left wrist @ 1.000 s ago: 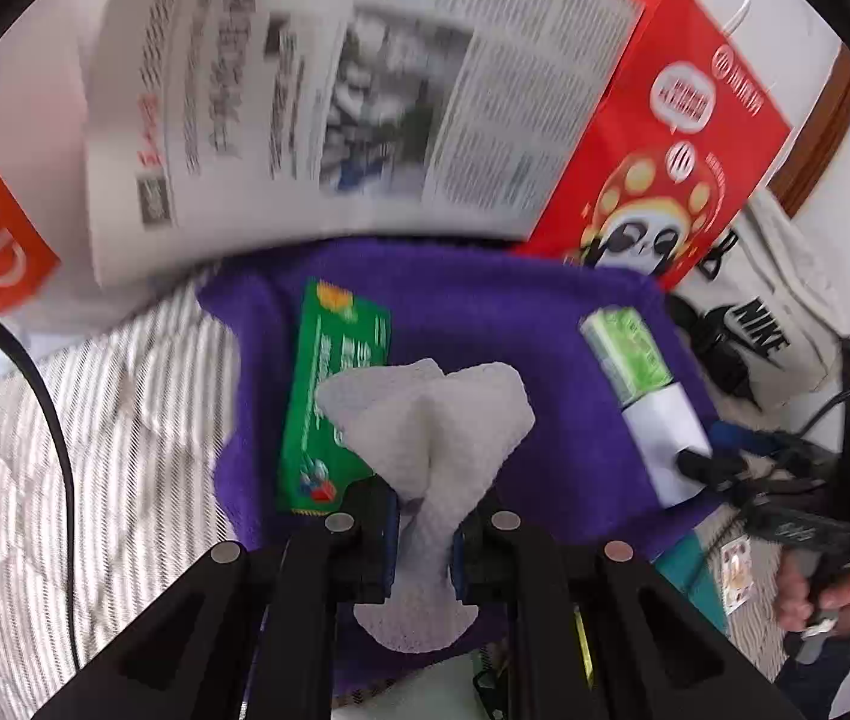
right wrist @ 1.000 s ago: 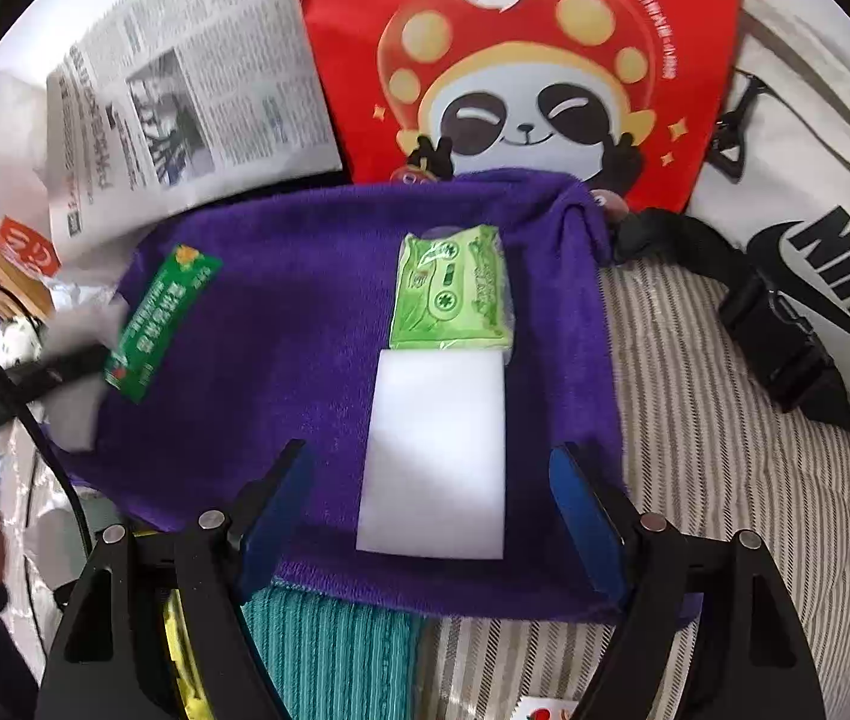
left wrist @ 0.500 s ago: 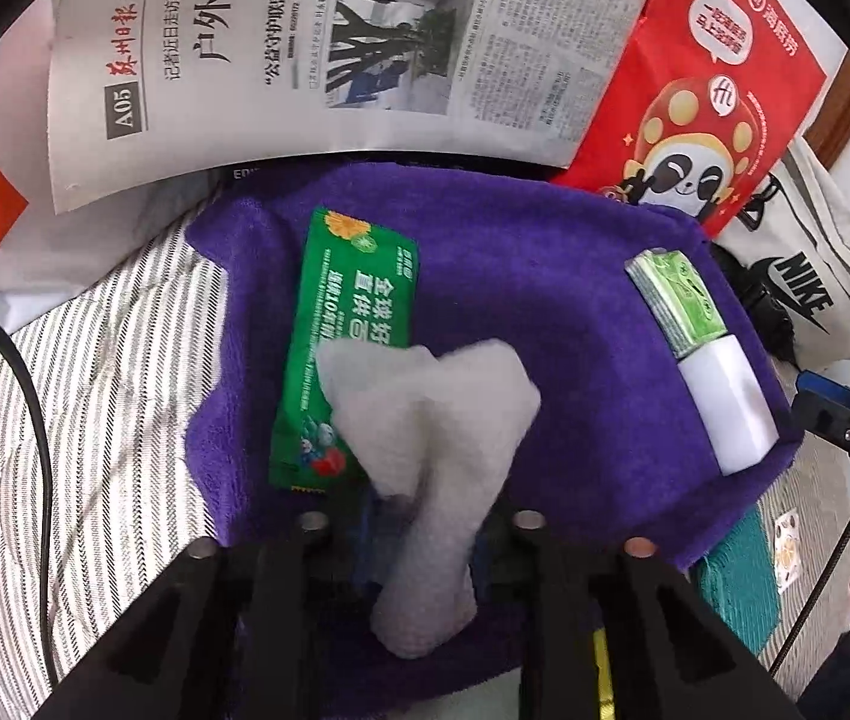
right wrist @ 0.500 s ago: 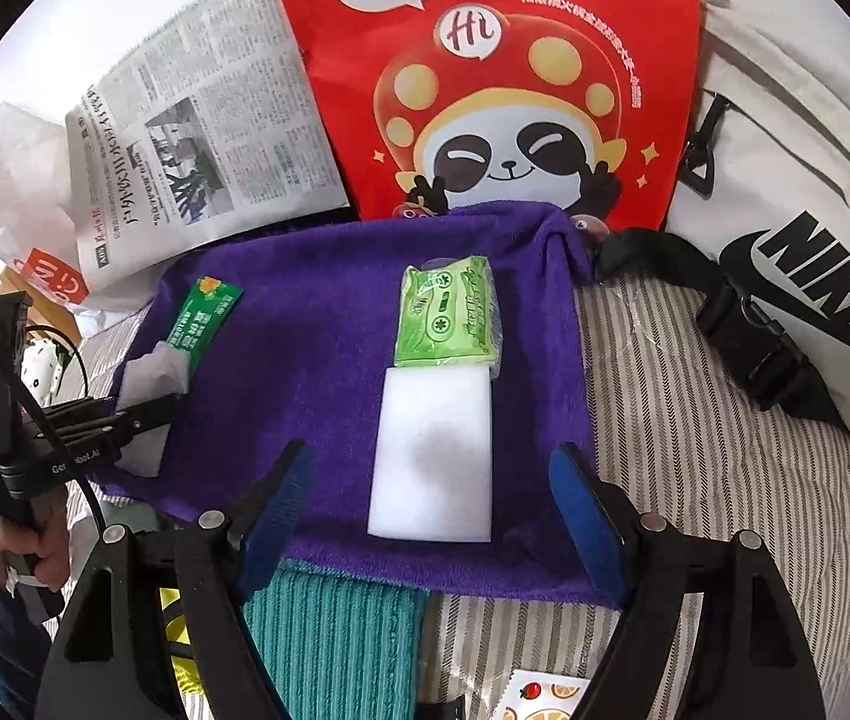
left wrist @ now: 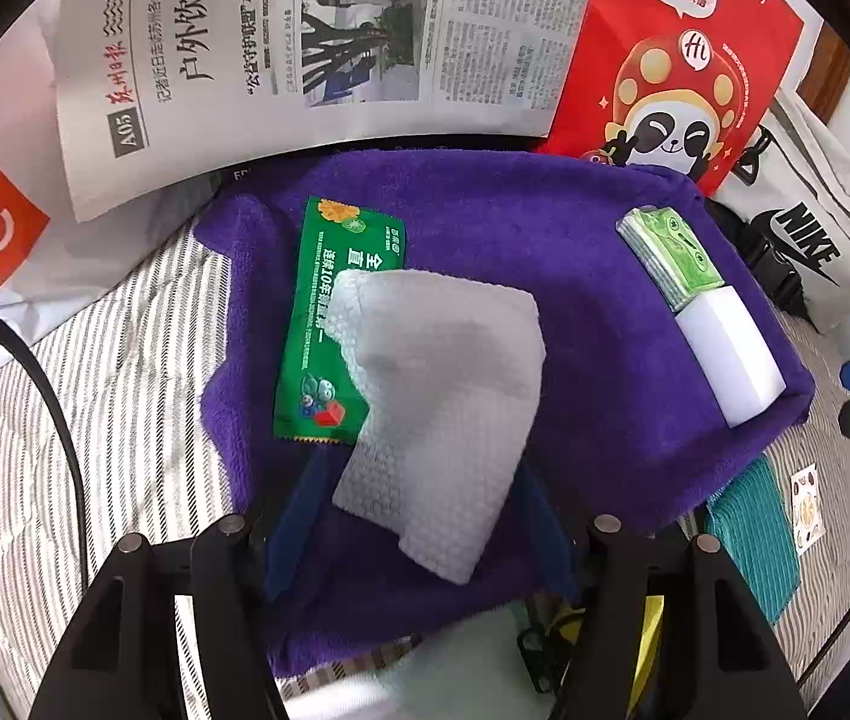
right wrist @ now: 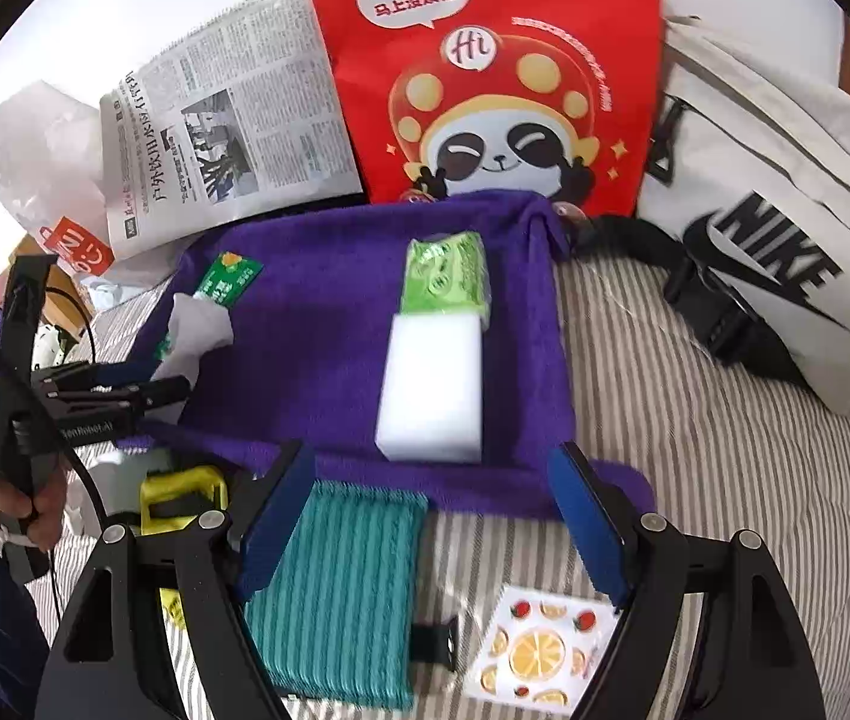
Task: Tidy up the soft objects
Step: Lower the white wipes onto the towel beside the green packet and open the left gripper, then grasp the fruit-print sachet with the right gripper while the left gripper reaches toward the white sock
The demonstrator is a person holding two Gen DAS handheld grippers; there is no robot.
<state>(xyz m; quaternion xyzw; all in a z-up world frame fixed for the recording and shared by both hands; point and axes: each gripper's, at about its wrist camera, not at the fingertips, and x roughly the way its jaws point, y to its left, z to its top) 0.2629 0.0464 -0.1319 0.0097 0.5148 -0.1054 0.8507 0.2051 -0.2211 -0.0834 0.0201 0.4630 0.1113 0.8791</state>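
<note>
On the striped bed (left wrist: 125,372), the purple towel (left wrist: 575,312) carries everything. The white cloth (left wrist: 443,396) lies near the towel's left edge, overlapping the green packet (left wrist: 329,276). The left gripper (left wrist: 425,516) has just been opening, its jaws released around the cloth: lift straight away without snagging. The right gripper (right wrist: 425,516) hangs open over the teal cloth (right wrist: 341,594).

The white bag (right wrist: 785,228) said "NIKE". The red bag (right wrist: 485,90) said "Hi". The newspaper (left wrist: 317,60) showed "A05".

Left gripper (left wrist: 419,504) fingers just opened; right gripper (right wrist: 431,516) fingers spread wide.
</note>
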